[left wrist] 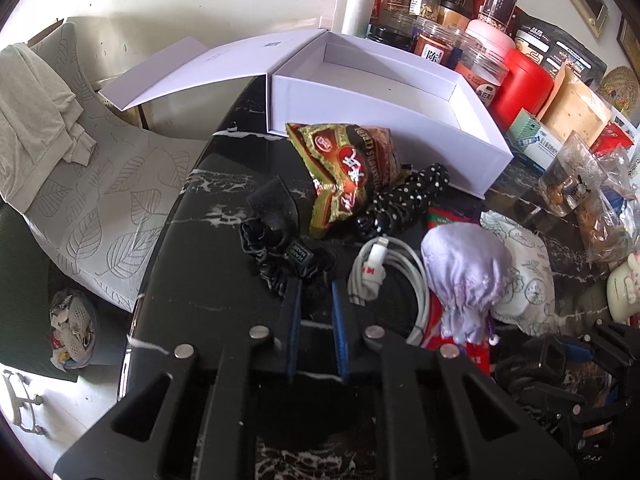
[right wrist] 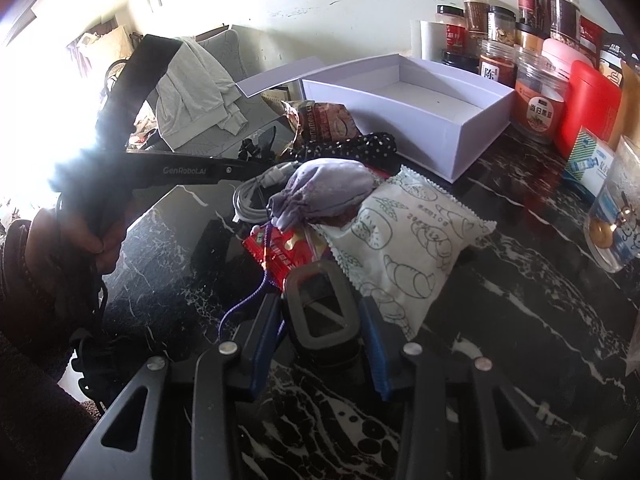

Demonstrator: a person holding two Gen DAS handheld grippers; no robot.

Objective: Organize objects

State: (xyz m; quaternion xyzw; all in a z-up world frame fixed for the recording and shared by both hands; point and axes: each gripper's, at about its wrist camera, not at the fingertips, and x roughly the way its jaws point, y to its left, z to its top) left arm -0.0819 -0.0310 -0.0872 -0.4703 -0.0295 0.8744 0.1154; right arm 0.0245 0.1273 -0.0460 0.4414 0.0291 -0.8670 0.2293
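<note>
On the near part of the dark table (right wrist: 520,300), a stiff, light black buckle (right wrist: 322,312) is held between the right gripper (right wrist: 320,320) pads by its sides, while the left gripper (left wrist: 316,304) is kept narrowly parted, empty, beside the soft scrunchie (left wrist: 280,256).

On my right-wrist feed, daylight floods in far left of the claw and blows that side out to white glare. My left-wrist feed is evenly lit and sharp. The glossy black marble tabletop (left wrist: 224,200) ahead shows pale reflections. Both fisheye views bend and darken toward their corners.
</note>
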